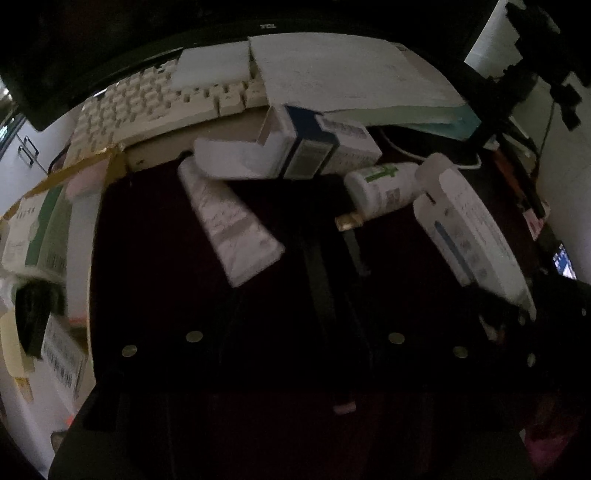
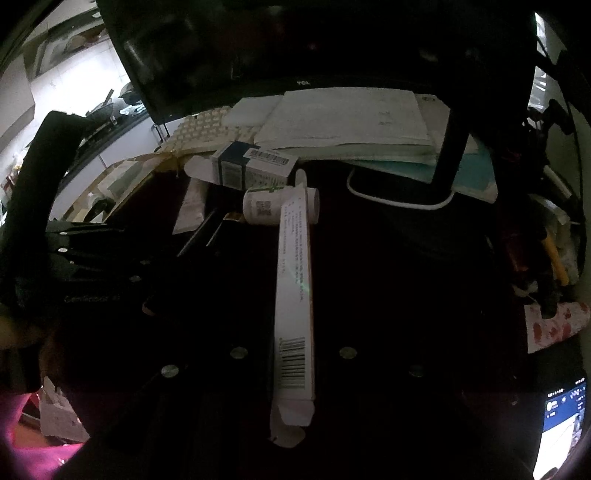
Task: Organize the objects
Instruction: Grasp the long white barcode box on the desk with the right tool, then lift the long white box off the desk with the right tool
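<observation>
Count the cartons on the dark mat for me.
2: a blue-and-white carton lying at the mat's back edge by the keyboard, and a long white carton held in the right gripper. Others may be hidden.

Both grippers tilt steeply down over the worktop: the right gripper (image 2: 295, 362) clamps a long white carton (image 2: 293, 295), while the left gripper (image 1: 295, 325) hangs with jaws parted, empty.

A dark monitor (image 1: 147, 33) stands at the back of the tabletop (image 1: 155, 229). Just before it lies a cream keyboard (image 1: 147, 103), and beside the keyboard a stack of papers (image 1: 351, 74); a white cable (image 2: 399, 203) curves below the papers.
</observation>
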Available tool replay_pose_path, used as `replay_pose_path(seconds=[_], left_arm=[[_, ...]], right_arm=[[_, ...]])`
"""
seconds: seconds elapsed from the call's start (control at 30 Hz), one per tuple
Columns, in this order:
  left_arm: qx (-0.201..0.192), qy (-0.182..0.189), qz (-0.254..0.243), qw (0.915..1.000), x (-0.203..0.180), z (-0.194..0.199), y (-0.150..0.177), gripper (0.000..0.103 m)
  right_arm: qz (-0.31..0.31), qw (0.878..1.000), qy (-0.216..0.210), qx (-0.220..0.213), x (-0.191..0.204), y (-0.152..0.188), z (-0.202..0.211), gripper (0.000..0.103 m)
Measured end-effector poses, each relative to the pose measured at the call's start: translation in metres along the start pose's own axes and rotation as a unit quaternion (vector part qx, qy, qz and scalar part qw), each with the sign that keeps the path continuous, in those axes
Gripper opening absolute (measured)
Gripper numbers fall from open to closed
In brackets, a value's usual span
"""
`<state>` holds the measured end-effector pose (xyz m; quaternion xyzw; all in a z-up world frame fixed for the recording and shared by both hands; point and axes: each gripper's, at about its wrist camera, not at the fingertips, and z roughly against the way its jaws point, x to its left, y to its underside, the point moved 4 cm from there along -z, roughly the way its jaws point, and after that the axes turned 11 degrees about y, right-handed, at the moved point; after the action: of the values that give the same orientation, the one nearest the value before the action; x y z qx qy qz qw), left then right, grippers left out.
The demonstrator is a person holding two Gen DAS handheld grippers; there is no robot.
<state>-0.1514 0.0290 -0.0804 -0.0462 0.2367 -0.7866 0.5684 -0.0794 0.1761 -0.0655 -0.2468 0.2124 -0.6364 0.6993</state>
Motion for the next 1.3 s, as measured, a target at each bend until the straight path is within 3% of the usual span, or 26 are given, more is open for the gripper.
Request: replay_pose_path(seconds=[0.13,0.3,0.47,0.5,0.67,0.73,1.0,1.3], left_arm=[[0.001,-0.018,0.0,0.9998,-0.004,-0.01,-0.013,0.061],[0.0,-0.018,-0.001,0.9998,-0.002,-0.009,-0.011,0.062],[-0.012,-0.017,-0.007,0.9998,-0.001,-0.007,-0.008,0.061],[-0.018,-0.017,-0.008,0.9997,-0.001,-0.007,-0.007,0.059],[-0.029,-0.007,-0.014,0.9994,-0.001,-0.002,-0.003,0.02],[-0.028,-0.002,-0.018,0.9994,-0.002,-0.001,-0.001,0.015],[-0.024,0.008,-0.023,0.9994,-0.005,-0.001,0.006,0.015],[-0.007,0.057,-0.007,0.9983,-0.015,0.012,0.03,0.015]], right_arm=[[-0.002,1.0,-0.002,0.013,0.001,-0.003,-0.008,0.016],[0.001,1.0,0.0,0.018,0.002,-0.008,-0.014,0.036],[-0.003,1.0,0.008,0.019,-0.001,-0.011,-0.017,0.036],[-0.004,1.0,0.009,0.019,-0.001,-0.012,-0.018,0.036],[0.002,0.999,0.025,0.019,0.003,-0.016,-0.022,0.036],[0.003,0.999,0.026,0.019,0.005,-0.016,-0.022,0.036],[0.007,0.999,0.032,0.013,0.004,-0.016,-0.018,0.036],[0.024,0.999,0.025,0.005,0.013,-0.015,-0.016,0.036]])
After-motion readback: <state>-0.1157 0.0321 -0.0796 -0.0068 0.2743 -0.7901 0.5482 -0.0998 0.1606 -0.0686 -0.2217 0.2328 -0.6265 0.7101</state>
